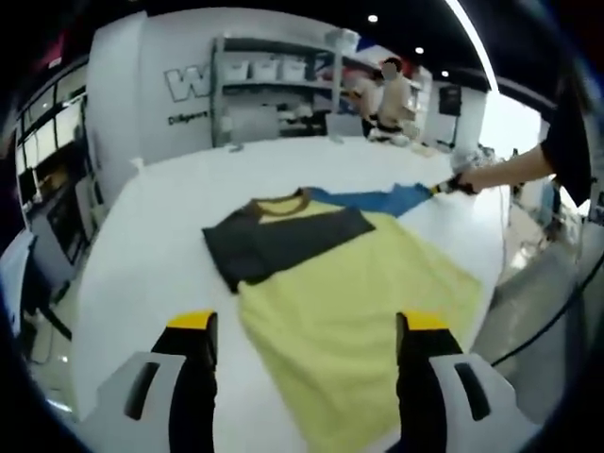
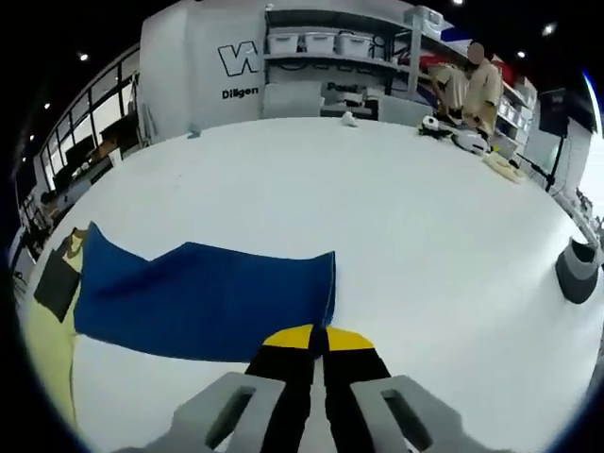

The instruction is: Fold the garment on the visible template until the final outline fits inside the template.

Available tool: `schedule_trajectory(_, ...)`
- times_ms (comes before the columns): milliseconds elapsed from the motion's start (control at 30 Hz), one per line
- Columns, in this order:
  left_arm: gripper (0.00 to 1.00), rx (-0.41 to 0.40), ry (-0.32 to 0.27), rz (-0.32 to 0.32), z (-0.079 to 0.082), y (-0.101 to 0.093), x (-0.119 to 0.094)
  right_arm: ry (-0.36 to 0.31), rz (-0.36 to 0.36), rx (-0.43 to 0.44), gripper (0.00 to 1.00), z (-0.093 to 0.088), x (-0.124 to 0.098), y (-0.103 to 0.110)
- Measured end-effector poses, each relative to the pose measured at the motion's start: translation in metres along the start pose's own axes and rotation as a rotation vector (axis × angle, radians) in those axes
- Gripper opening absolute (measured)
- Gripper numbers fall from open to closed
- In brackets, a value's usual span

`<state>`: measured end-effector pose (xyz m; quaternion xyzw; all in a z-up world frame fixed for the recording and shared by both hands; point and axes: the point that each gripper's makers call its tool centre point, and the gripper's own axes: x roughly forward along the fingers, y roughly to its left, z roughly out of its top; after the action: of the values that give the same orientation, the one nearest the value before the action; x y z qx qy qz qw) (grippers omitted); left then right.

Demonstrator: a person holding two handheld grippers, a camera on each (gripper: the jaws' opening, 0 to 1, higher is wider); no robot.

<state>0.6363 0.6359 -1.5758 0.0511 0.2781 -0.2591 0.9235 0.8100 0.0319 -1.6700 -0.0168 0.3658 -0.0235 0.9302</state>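
Observation:
A T-shirt lies flat on the white table (image 1: 151,245). Its body is yellow (image 1: 359,293), with a dark grey sleeve and chest panel (image 1: 274,241) and a blue sleeve (image 1: 377,199) stretched out to the far right. My left gripper (image 1: 310,323) hovers open above the shirt's near hem, holding nothing. At the table's right side, my right gripper (image 1: 451,186) pinches the end of the blue sleeve. In the right gripper view that gripper (image 2: 319,338) is shut on the edge of the blue sleeve (image 2: 208,297), and the yellow body (image 2: 47,349) shows at the far left.
Shelves with white boxes (image 2: 321,42) stand against the back wall. Two people (image 2: 472,85) stand beyond the table's far end, where small items (image 2: 453,132) lie. A dark grey object (image 2: 578,269) sits at the table's right edge. The table's right edge runs close to the shirt.

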Motion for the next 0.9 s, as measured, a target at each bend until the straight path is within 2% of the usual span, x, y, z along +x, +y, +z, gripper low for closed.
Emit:
schedule_trajectory(133, 0.71, -0.007, 0.010, 0.003, -0.001, 0.000, 0.001, 0.001, -0.012, 0.014, 0.00, -0.002, 0.001, -0.003)
schedule_trajectory(233, 0.71, -0.005, 0.010, 0.006, 0.000, 0.000, 0.004, 0.029, -0.019, 0.014, 0.00, -0.014, 0.008, -0.008)
schedule_trajectory(267, 0.71, -0.007, 0.011, 0.006, -0.001, 0.000, 0.004, 0.011, -0.019, 0.031, 0.00, -0.011, 0.007, -0.009)
schedule_trajectory(533, 0.71, -0.005, 0.019, -0.003, -0.004, -0.004, 0.006, 0.015, -0.023, 0.029, 0.00, -0.008, 0.009, -0.012)
schedule_trajectory(767, 0.71, -0.017, 0.020, 0.006, -0.006, -0.001, 0.005, -0.023, -0.014, 0.065, 0.00, 0.004, 0.004, -0.017)
schedule_trajectory(900, 0.71, -0.015, 0.015, 0.001, -0.006, 0.000, 0.005, -0.060, 0.003, 0.049, 0.00, 0.022, -0.009, -0.011)
